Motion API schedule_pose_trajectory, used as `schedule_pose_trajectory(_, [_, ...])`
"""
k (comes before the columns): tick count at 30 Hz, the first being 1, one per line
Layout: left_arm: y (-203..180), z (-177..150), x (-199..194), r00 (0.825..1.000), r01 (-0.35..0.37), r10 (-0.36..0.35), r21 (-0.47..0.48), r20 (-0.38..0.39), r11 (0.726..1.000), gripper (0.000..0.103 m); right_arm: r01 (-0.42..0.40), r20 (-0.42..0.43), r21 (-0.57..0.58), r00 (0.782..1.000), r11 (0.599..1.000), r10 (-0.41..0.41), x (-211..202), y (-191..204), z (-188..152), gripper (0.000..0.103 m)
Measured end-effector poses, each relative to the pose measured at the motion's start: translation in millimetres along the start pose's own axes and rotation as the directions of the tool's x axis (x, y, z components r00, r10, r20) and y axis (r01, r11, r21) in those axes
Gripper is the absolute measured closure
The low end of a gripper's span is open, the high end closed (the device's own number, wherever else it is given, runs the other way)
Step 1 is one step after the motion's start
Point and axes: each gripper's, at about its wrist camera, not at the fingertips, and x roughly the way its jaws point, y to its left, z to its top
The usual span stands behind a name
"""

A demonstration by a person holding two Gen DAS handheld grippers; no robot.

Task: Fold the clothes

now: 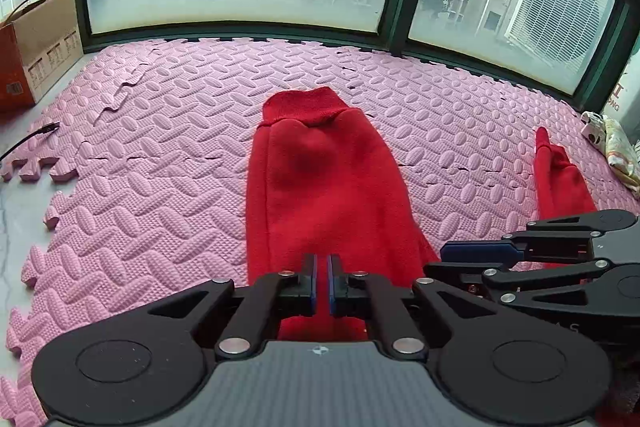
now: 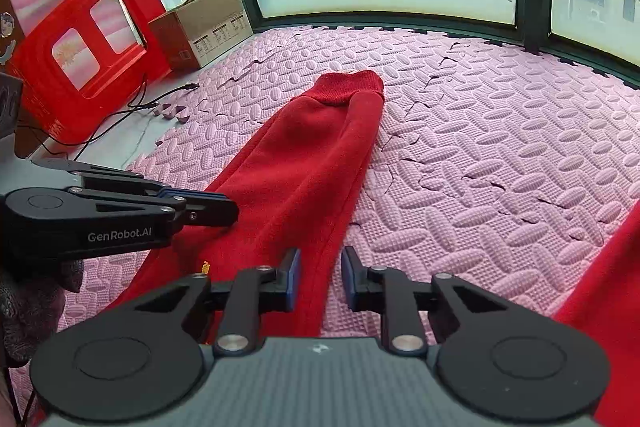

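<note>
A red garment's leg or sleeve [image 1: 320, 183] with a ribbed cuff at its far end lies stretched away from me on the pink foam mat [image 1: 160, 155]. My left gripper [image 1: 322, 279] hovers over its near end with the jaws nearly closed and no cloth visibly between them. My right gripper [image 2: 319, 277] is open, its jaws on either side of the garment's right edge [image 2: 312, 167]. A second red part [image 1: 560, 179] lies to the right. The left gripper also shows side-on in the right wrist view [image 2: 224, 205].
A cardboard box [image 1: 40, 47] and a red plastic stool [image 2: 88, 27] stand at the left by the window. Black cables [image 2: 132, 107] lie on the bare floor at the left. A patterned cloth [image 1: 616, 147] lies at the far right. The mat has loose puzzle edges.
</note>
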Motion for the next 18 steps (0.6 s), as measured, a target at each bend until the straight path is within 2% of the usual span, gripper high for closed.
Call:
schedule_pose_trajectory(2, [4.1,0.2,-2.4,1.0,-0.022,0.022,-0.008,0.016,1.0,0.097,0.0,-0.001,0.012,1.0,1.0,0.0,-0.2,-0.3,0.0,0.091])
schedule_pose_trajectory(7, [6.5,0.3,-5.4,0.997,-0.069,0.069,0.004,0.041,0.998,0.097,-0.019,0.005,0.062,1.0,0.998,0.019,-1.2,-4.8,1.7,0.089])
schedule_pose_trajectory(10, [4.7,-0.9,-3.4,0.994,-0.096,0.095,0.022,0.046,0.995,0.096,-0.007,0.005,0.055,1.0,0.998,0.007,0.3,-3.4,1.3,0.088])
schedule_pose_trajectory(13, [3.7,-1.3,-0.5,0.994,-0.103,0.102,0.03,0.038,0.994,0.095,0.018,0.015,0.037,1.0,0.999,-0.018,-1.3,-2.8,0.1,0.096])
schedule_pose_trajectory(18, [1.7,-2.1,-3.8,0.987,-0.156,0.152,0.084,0.059,0.984,0.103,0.059,0.032,0.008,0.998,0.998,-0.06,-4.0,-1.8,-1.9,0.097])
